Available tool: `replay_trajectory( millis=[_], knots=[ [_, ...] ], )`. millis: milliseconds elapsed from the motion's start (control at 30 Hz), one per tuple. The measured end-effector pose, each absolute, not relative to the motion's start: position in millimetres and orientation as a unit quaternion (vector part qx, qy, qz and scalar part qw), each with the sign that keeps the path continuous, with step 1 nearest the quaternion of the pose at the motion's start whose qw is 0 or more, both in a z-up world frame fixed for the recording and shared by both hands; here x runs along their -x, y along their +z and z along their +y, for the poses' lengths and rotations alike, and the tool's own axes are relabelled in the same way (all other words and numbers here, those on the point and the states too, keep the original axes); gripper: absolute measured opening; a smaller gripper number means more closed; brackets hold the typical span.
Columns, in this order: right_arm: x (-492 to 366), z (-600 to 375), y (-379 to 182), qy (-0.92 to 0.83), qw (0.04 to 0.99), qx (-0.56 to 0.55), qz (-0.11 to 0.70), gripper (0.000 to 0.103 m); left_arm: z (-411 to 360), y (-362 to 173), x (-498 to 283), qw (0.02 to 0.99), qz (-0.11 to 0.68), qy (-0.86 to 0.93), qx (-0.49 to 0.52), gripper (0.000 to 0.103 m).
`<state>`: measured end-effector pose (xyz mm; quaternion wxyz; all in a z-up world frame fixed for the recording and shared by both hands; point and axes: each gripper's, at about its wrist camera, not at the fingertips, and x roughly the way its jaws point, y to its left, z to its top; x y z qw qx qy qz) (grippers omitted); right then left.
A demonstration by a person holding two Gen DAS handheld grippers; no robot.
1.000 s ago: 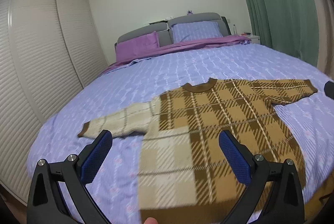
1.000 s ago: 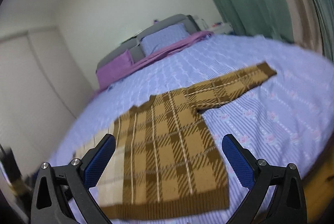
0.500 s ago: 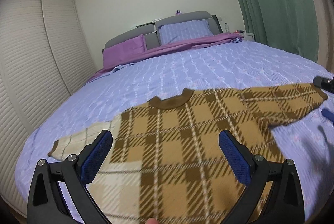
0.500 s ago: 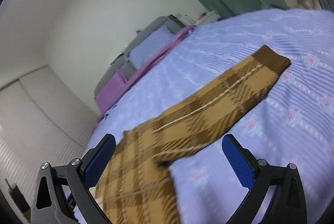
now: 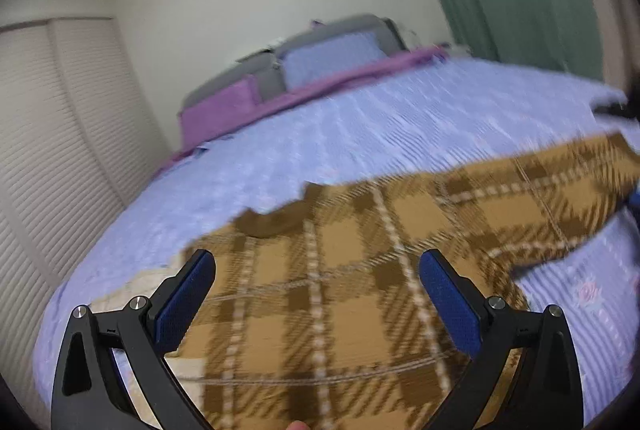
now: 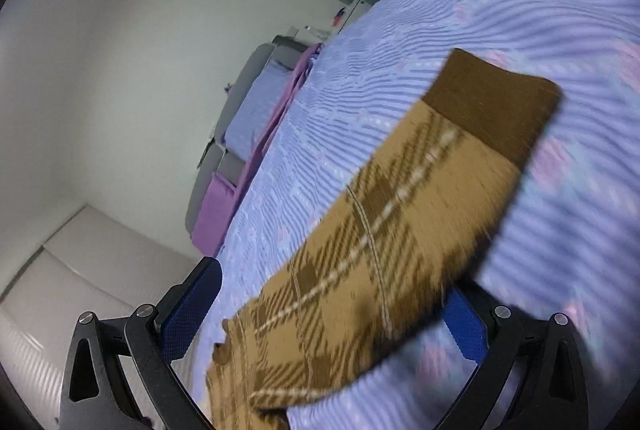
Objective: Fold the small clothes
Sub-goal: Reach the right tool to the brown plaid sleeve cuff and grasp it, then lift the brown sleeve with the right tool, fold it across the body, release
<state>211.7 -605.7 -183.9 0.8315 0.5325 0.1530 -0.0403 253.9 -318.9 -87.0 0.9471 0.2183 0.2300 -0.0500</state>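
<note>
Plaid sweater (image 5: 360, 294) between open jaws

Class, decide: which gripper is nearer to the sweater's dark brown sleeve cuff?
Right. The right gripper straddles that sleeve just below the cuff; the left gripper hovers over the sweater's body.

Motion blur smears the sweater (image 5: 352, 270) in the left wrist view; its hem runs off the bottom edge, and its cream sleeve sits mostly behind the left fingers (image 5: 186, 298). Beyond the sweater, the pillows (image 5: 328, 61) are soft smudges. In the right wrist view the sweater's sleeve (image 6: 384, 238) covers part of one right pad (image 6: 466, 322), and its body is cut off below.
</note>
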Motion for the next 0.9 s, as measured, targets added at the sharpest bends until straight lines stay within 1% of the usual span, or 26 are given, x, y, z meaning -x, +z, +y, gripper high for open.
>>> replay_trajectory(
  millis=[100, 267, 367, 467, 567, 667, 700, 767, 833, 900],
  knots=[
    [-225.0, -613.7, -183.4, -0.022, 0.827, -0.545, 0.137, 0.103, -344.3, -106.5, -255.0, 0.935, 0.218, -0.066, -0.271, 0.103],
    [-246.8, -627.4, -176.9, 0.032, 0.832, -0.544, 0.106, 0.103, -385.6, -125.0, -253.0, 0.921, 0.165, -0.072, -0.345, 0.103],
    [-242.1, -625.3, -183.2, 0.064, 0.826, -0.554, 0.083, 0.103, -413.0, -137.6, -251.6, 0.905, 0.124, -0.061, -0.402, 0.103],
    [-241.0, -625.1, -190.1, 0.086, 0.819, -0.565, 0.06, 0.103, -429.7, -150.1, -248.1, 0.888, 0.105, -0.056, -0.444, 0.103],
    [-246.9, -628.2, -193.7, 0.101, 0.807, -0.577, 0.078, 0.103, -437.7, -159.1, -242.8, 0.878, 0.081, -0.037, -0.47, 0.102],
    [-250.6, -629.5, -194.2, 0.096, 0.802, -0.584, 0.083, 0.1, -439.6, -159.3, -238.6, 0.879, 0.067, -0.027, -0.471, 0.101],
    [-252.9, -626.4, -193.2, 0.098, 0.804, -0.581, 0.077, 0.097, -439.5, -159.3, -237.5, 0.88, 0.065, -0.025, -0.47, 0.102],
    [-256.6, -621.9, -198.9, 0.109, 0.801, -0.583, 0.08, 0.072, -439.3, -158.4, -236.9, 0.882, 0.068, -0.027, -0.466, 0.102],
    [-265.1, -615.0, -213.9, 0.127, 0.783, -0.6, 0.104, 0.01, -438.2, -157.8, -238.0, 0.883, 0.074, -0.03, -0.462, 0.102],
    [-272.5, -607.5, -219.4, 0.127, 0.79, -0.585, 0.134, 0.01, -435.4, -156.9, -240.9, 0.885, 0.077, -0.032, -0.459, 0.103]
  ],
)
